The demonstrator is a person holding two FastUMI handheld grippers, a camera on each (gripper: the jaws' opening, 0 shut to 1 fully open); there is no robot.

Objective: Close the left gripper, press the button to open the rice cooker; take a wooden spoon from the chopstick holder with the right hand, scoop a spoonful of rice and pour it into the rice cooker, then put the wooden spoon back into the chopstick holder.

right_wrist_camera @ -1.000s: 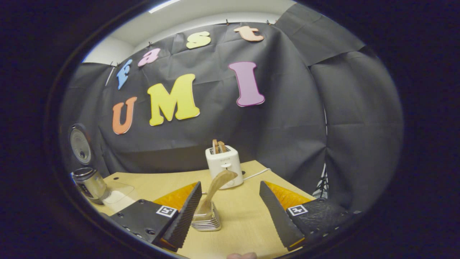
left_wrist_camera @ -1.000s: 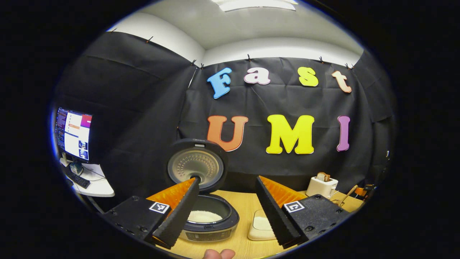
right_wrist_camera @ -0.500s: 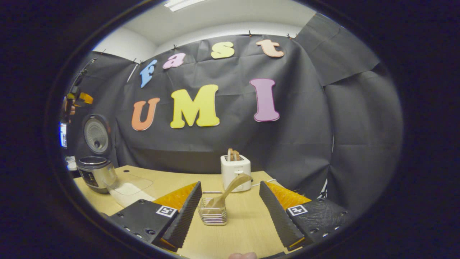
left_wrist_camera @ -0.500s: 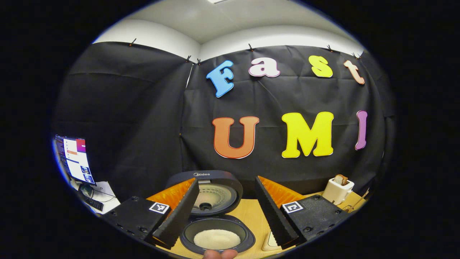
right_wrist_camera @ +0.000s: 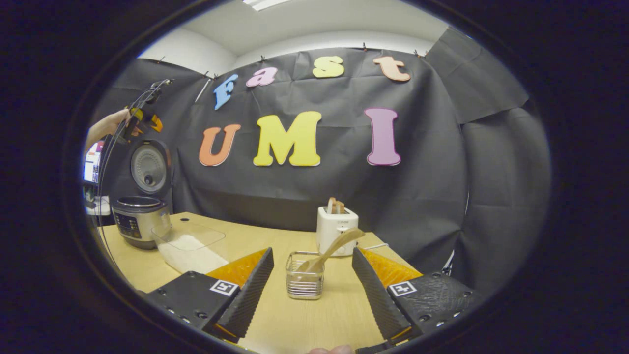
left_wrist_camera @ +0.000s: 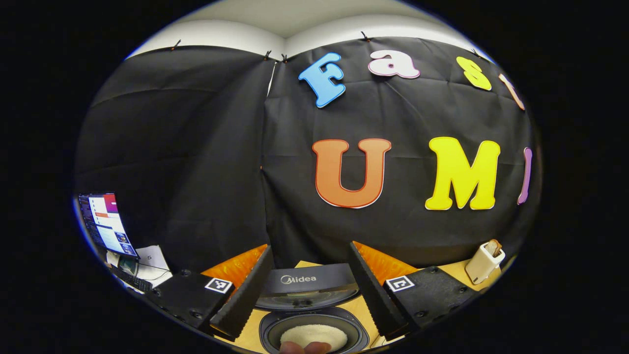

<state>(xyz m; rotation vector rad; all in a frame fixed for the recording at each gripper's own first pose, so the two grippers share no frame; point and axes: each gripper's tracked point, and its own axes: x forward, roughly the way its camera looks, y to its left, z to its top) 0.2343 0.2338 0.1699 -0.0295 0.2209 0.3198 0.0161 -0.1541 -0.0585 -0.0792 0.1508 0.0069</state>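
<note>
- Wooden spoon leans in the chopstick holder, between the right gripper's wide jaws.
- Rice cooker, lid up, sits well left of the holder; left gripper, jaws wide, hangs over it.

Open tabletop between right gripper and chopstick holder — bare wood. Wooden spoon leans right out of holder, toaster just behind. Rice container sits between holder and rice cooker, beside cooker. Cooker lid upright — pot mouth open from above. Left gripper, fingers spread, hangs over pot, rice below.
</note>
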